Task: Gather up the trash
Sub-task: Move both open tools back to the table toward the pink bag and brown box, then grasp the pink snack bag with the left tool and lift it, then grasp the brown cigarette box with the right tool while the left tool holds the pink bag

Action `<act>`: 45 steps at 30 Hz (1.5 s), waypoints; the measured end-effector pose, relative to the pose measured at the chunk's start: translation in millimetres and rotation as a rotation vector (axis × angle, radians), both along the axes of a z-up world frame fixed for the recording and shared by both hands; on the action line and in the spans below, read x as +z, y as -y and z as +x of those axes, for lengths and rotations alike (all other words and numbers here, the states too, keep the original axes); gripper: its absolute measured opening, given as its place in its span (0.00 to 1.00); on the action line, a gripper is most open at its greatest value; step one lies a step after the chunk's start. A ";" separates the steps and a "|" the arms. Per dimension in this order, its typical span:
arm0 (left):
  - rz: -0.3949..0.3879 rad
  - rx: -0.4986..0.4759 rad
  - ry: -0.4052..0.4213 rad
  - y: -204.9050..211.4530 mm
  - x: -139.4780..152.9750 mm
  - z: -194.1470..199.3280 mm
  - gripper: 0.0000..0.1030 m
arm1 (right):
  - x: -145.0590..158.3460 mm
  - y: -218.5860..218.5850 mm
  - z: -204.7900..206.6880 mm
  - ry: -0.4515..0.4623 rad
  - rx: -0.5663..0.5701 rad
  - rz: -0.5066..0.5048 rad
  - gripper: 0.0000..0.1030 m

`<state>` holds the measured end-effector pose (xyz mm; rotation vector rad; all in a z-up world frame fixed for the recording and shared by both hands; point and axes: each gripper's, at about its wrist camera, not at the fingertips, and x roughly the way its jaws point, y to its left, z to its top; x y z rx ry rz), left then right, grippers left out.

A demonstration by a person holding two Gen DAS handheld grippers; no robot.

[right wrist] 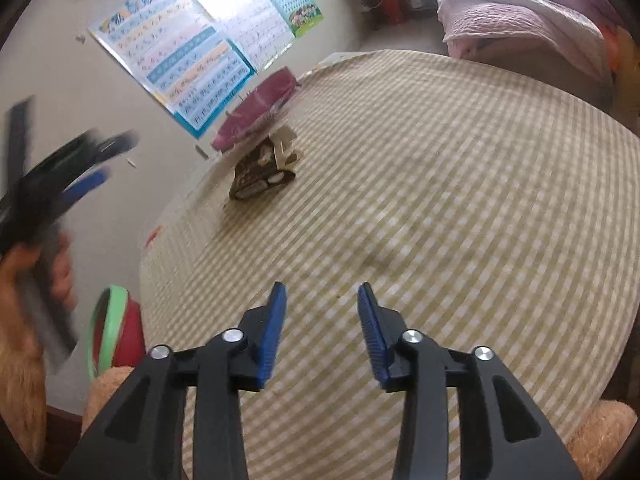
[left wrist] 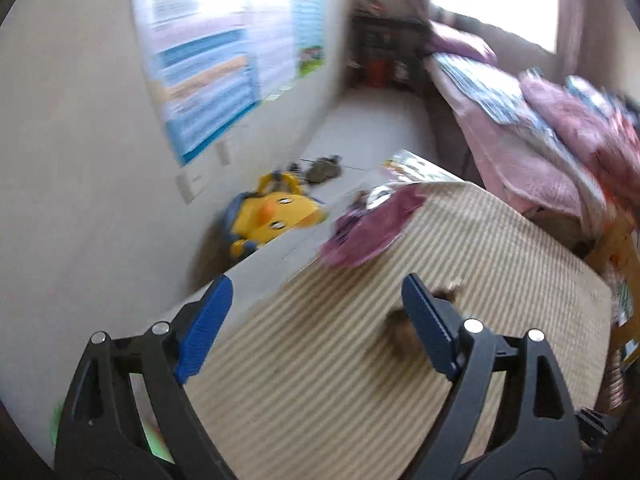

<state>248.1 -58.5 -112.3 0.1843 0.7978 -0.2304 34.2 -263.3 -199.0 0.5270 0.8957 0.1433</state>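
Ahead and left of the right gripper (right wrist: 322,312), a carton (right wrist: 262,170) lies on the surface (right wrist: 460,184); a wrapper (right wrist: 256,110) lies just beyond it at the surface's edge.

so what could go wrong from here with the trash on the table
1. The purple wrapper overhangs the far edge of the checked tablecloth; a nudge could tip it to the floor.
2. The dark carton sits touching the wrapper, so grabbing one may drag the other.
3. The left gripper view is motion-blurred, and the brown scrap sits partly hidden behind one finger, so it could be swept aside rather than gripped.
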 end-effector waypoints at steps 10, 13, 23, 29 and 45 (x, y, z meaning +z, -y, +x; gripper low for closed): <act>0.181 -0.029 -0.137 79.9 -62.8 103.1 0.84 | -0.4 38.4 -0.2 0.049 -0.027 0.128 0.48; 0.212 -0.038 -0.176 91.3 -77.0 118.7 0.86 | -0.1 46.0 1.8 0.058 -0.039 0.150 0.48; 0.233 -0.066 -0.225 102.0 -91.5 118.2 0.42 | -3.2 40.8 8.8 0.038 -0.032 0.140 0.48; 0.177 -0.061 -0.178 74.4 -63.0 81.7 0.35 | -5.3 36.8 10.6 0.031 -0.036 0.096 0.48; -0.135 0.121 -0.334 -58.5 -51.7 -146.3 0.35 | -11.1 13.1 9.6 -0.046 -0.020 0.006 0.59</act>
